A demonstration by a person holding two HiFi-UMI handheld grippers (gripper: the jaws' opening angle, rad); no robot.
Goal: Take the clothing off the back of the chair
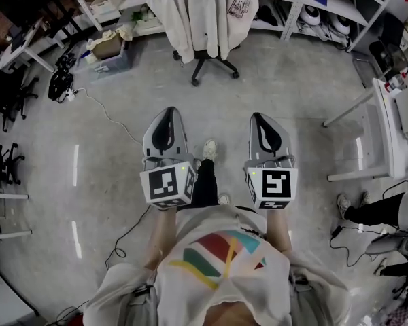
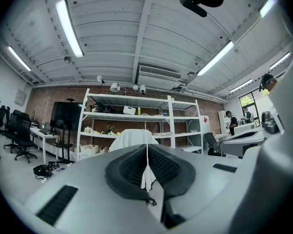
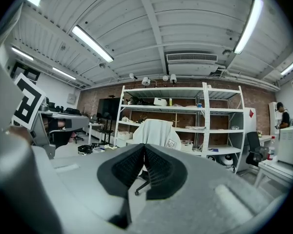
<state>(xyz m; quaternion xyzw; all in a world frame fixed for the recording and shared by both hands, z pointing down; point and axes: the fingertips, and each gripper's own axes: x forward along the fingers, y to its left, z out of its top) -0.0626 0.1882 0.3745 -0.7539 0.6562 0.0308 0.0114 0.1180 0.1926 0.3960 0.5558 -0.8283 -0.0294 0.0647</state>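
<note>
A white garment [image 1: 202, 9] hangs over the back of a wheeled office chair [image 1: 211, 63] at the top centre of the head view, in front of the shelves. It also shows ahead as the white garment [image 2: 133, 138] in the left gripper view and the white garment [image 3: 157, 133] in the right gripper view. My left gripper [image 1: 168, 117] and right gripper [image 1: 259, 122] are held side by side, level, well short of the chair. Both are shut with nothing between the jaws.
White metal shelving [image 3: 200, 116] runs behind the chair. A box and bin [image 1: 109, 49] stand left of it, with a cable bundle [image 1: 60, 83] on the floor. A white table [image 1: 384, 138] and a person's legs [image 1: 374, 209] are on the right; black chairs [image 1: 7, 94] on the left.
</note>
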